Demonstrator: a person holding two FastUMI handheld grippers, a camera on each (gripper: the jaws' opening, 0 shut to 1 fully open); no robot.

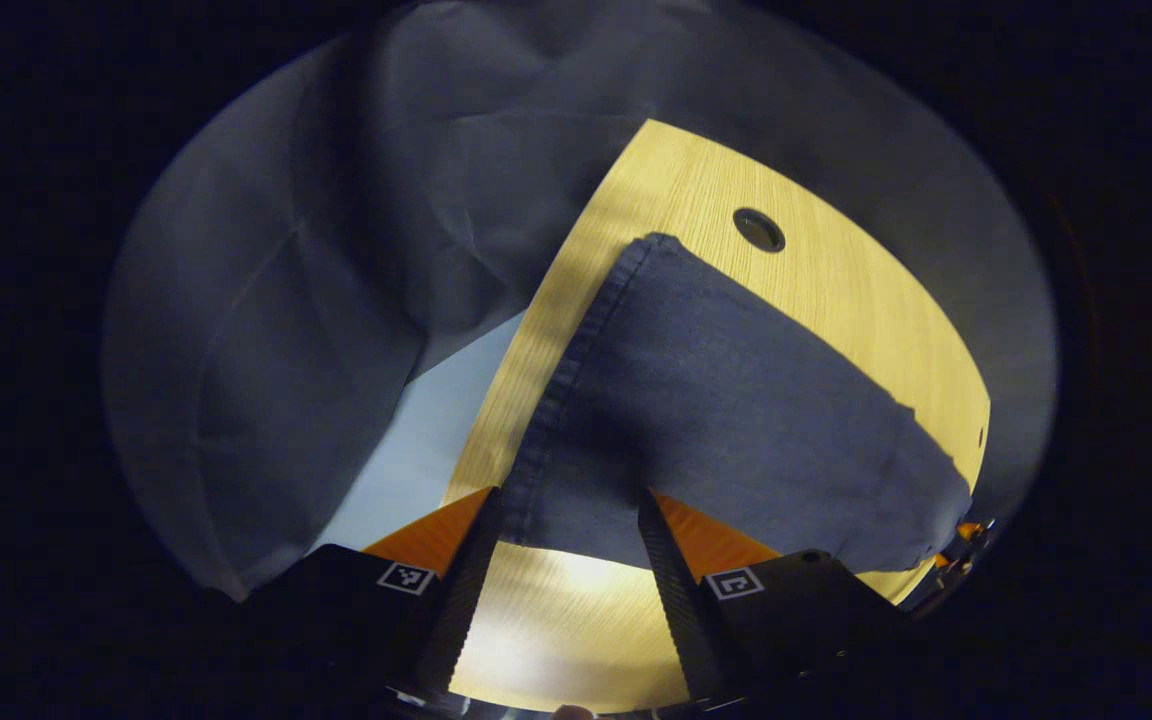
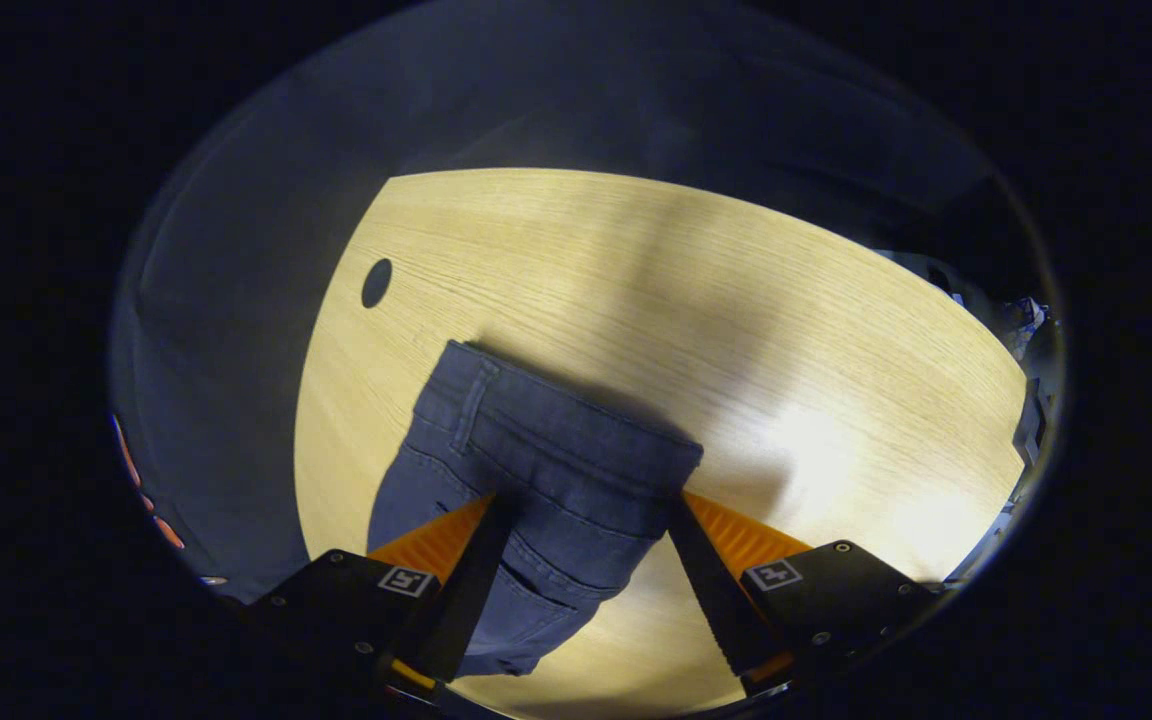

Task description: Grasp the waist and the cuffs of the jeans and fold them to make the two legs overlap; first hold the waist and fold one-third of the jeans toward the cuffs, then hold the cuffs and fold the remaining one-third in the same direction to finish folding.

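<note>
Now, with the jeans (image 2: 536,470) flat on the worktop (image 2: 736,300), left tongs (image 1: 571,510) spread wide at the cuff (image 1: 576,400) and right tongs (image 2: 586,515) equally agape over the waist (image 2: 576,430), we should pinch both layers squarely before lifting.

Two claw-mounted cameras, both angled down, close over the counter (image 1: 836,290)

Left gripper view faces the jeans' (image 1: 726,420) cuffs; right gripper view their waist; both share the counter's hole (image 2: 376,283).
</note>
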